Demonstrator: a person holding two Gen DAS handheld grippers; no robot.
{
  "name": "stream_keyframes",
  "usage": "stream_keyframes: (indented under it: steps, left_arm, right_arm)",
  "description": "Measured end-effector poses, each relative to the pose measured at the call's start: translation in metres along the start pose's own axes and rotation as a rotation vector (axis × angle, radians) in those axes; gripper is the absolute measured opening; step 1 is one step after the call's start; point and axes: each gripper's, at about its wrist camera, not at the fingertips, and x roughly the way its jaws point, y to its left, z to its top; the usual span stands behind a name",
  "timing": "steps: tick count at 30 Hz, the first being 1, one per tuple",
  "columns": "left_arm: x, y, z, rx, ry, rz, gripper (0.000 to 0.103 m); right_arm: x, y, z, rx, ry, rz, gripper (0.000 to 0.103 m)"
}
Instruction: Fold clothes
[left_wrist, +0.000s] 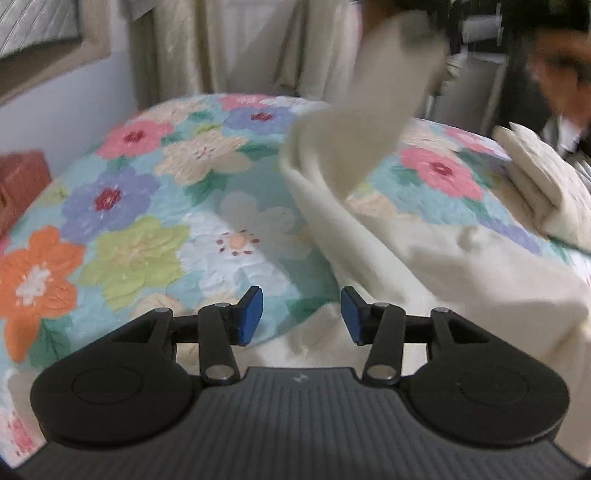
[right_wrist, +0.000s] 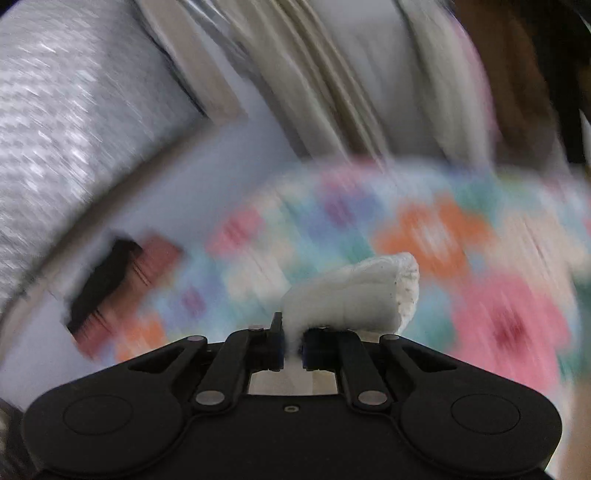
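A cream garment (left_wrist: 424, 258) lies across the floral bedspread (left_wrist: 147, 206), and one end of it rises in a strip (left_wrist: 391, 99) to the top of the left wrist view. My left gripper (left_wrist: 301, 314) is open and empty, just above the garment's near edge. My right gripper (right_wrist: 291, 345) is shut on a bunched fold of the cream garment (right_wrist: 362, 291), held up above the blurred bedspread (right_wrist: 424, 236).
A folded cream cloth (left_wrist: 546, 184) lies at the bed's right edge. A reddish-brown box (left_wrist: 18, 184) stands left of the bed by the wall. Curtains (left_wrist: 240, 48) hang behind the bed. A person (left_wrist: 561, 66) is at the far right.
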Motion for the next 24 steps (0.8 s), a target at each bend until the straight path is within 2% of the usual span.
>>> stream_keyframes:
  steps: [1,2,3,5,6,10,13,19,22,24]
  left_arm:
    - [0.004,0.004,0.002,-0.040,0.017,0.019,0.046]
    - [0.005,0.010,0.003,-0.088,0.031,0.018,0.046]
    - [0.004,0.019,0.003,-0.137,0.039,-0.002,0.046]
    - [0.000,0.036,0.001,-0.219,0.058,-0.023,0.046]
    - [-0.003,0.043,-0.002,-0.226,0.071,-0.003,0.046]
    - [-0.030,0.066,-0.018,-0.144,0.062,0.174,0.048]
    - [-0.058,0.097,-0.033,-0.178,0.024,0.234,0.058]
    - [-0.091,0.165,-0.067,-0.290,0.014,0.248,0.070]
    - [-0.109,0.175,-0.086,-0.323,-0.036,0.197,0.070]
    - [-0.111,0.177,-0.097,-0.338,-0.044,0.126,0.070]
  right_arm:
    - [-0.001,0.012,0.012,-0.015,-0.056,0.016,0.052]
    - [0.000,0.019,0.018,-0.029,-0.091,0.007,0.072]
    - [0.007,0.015,0.011,-0.039,-0.072,-0.005,0.084]
    - [0.021,0.004,-0.008,-0.055,-0.017,-0.028,0.083]
    - [0.028,-0.001,-0.018,-0.064,0.011,-0.039,0.082]
    - [0.056,-0.023,-0.056,-0.098,0.121,-0.084,0.082]
    - [0.069,-0.036,-0.080,-0.127,0.199,-0.106,0.082]
    - [0.058,-0.048,-0.104,-0.205,0.335,-0.089,0.082]
    - [0.052,-0.054,-0.116,-0.244,0.403,-0.080,0.082]
    - [0.048,-0.058,-0.124,-0.270,0.449,-0.074,0.082]
